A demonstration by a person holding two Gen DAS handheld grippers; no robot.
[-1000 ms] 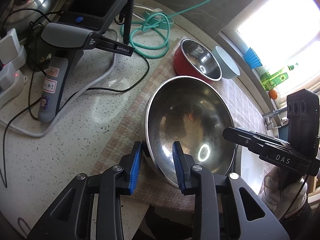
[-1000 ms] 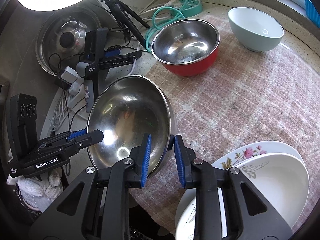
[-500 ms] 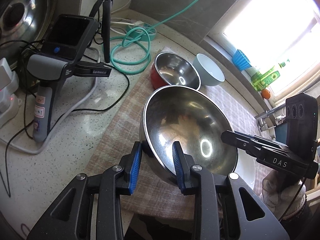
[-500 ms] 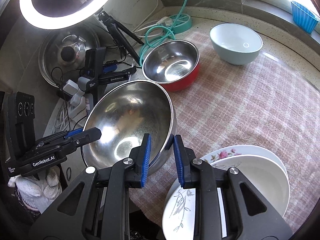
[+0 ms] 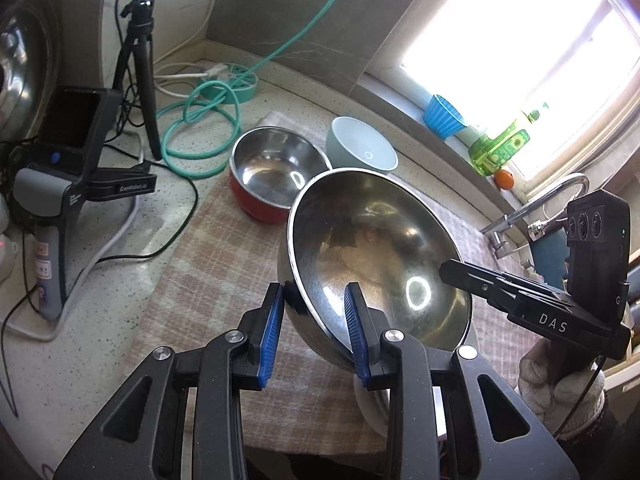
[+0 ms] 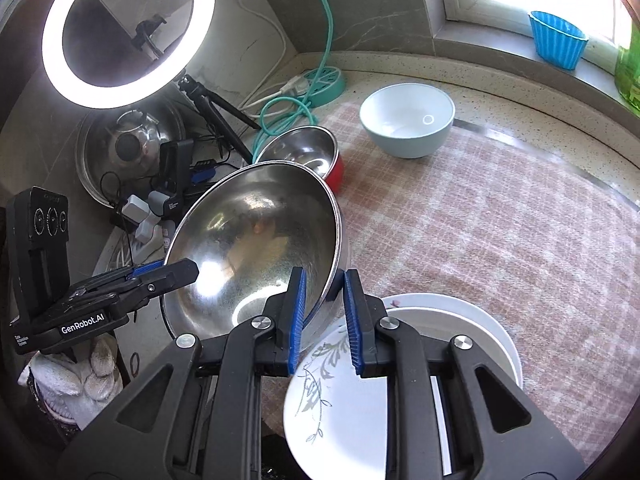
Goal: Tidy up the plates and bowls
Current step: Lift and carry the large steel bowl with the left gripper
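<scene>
transfer step in hand: i hold the large steel bowl tilted above the checked cloth, left gripper clamped on one rim, right gripper closing its jaws on the opposite rim. next move, i judge, calls for level carriage to the red bowl for nesting. speckled counter, cables, bright window.

light: bright daylight from window at 2 o'clock, blown out | ring light glares at 10 o'clock | steel bowl shows hotspots | fisheye edges bend, corners dark
</scene>
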